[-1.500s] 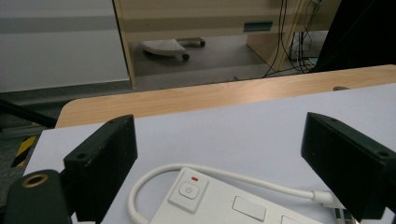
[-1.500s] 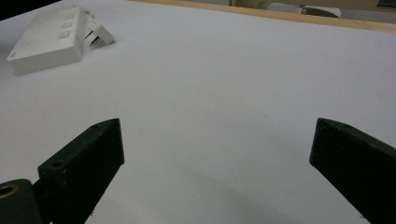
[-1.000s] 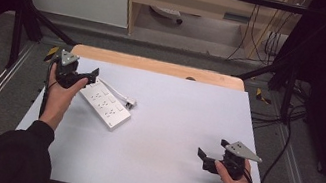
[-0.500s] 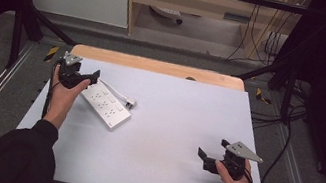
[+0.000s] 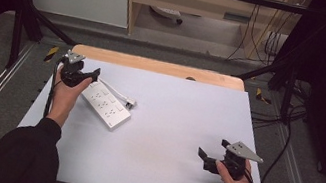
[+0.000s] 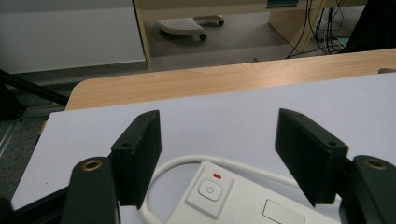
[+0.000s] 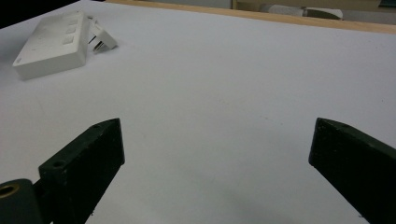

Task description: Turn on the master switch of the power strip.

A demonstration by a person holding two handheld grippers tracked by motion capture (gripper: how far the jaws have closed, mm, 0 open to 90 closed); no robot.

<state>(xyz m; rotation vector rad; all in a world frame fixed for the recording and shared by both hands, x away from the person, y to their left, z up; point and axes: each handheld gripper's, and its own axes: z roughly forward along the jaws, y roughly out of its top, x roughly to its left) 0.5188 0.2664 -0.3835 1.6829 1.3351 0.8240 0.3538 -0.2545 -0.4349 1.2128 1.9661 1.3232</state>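
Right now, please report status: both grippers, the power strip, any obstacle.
Left gripper open, jaws closing around switch end of power strip, not pressing. Right gripper open, empty, apart. Cord curls beside strip; nothing blocks.

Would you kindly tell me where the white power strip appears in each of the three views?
High view: power strip lies left of centre, beside the left gripper.
Left gripper view: bottom centre, its switch end between open jaws.
Right gripper view: top left corner, far off.
Shared landmark: the wooden table edge.
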